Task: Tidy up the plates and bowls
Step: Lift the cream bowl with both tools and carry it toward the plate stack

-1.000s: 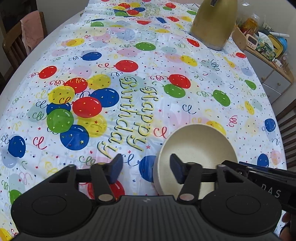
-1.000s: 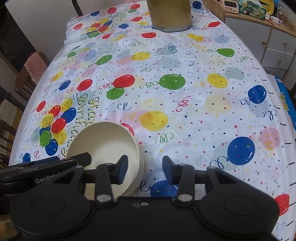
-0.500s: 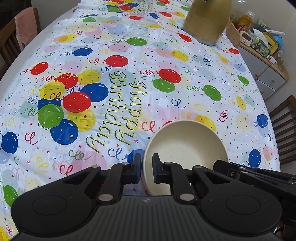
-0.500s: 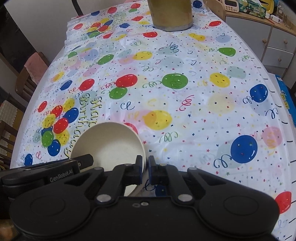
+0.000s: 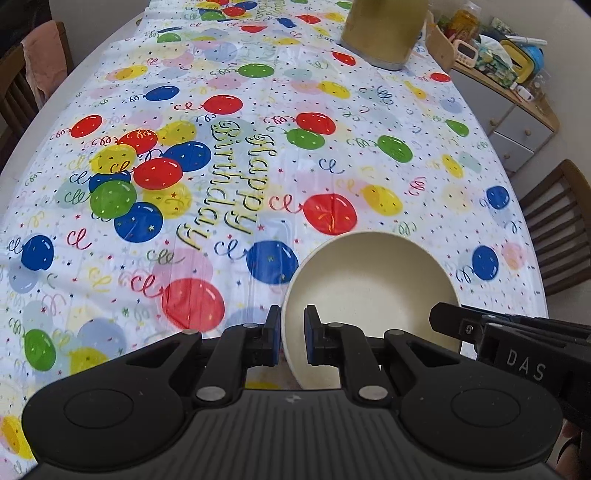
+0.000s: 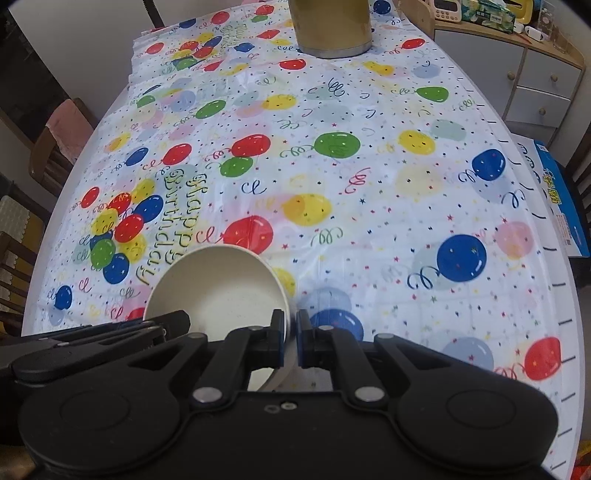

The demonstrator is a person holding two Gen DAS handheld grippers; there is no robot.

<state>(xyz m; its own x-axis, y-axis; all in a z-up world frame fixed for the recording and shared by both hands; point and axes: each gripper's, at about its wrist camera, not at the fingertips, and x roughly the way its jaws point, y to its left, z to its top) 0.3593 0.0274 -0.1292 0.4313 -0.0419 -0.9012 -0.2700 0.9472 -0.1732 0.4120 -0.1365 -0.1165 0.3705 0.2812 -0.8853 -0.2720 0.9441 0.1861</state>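
The left claw (image 5: 289,334) is closed on the left rim of the cream bowl (image 5: 373,280), and the right claw (image 6: 291,338) is closed on its right rim. The bowl sits low in both frames, over the table (image 5: 369,173) with its balloon cloth. A gold jug (image 6: 330,27) stands at the top, well apart.

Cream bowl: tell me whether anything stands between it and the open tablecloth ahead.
Nothing visible does. The cream bowl is pinched at opposite rims by the left gripper and right gripper. The tablecloth ahead is bare up to the gold container at the far end.
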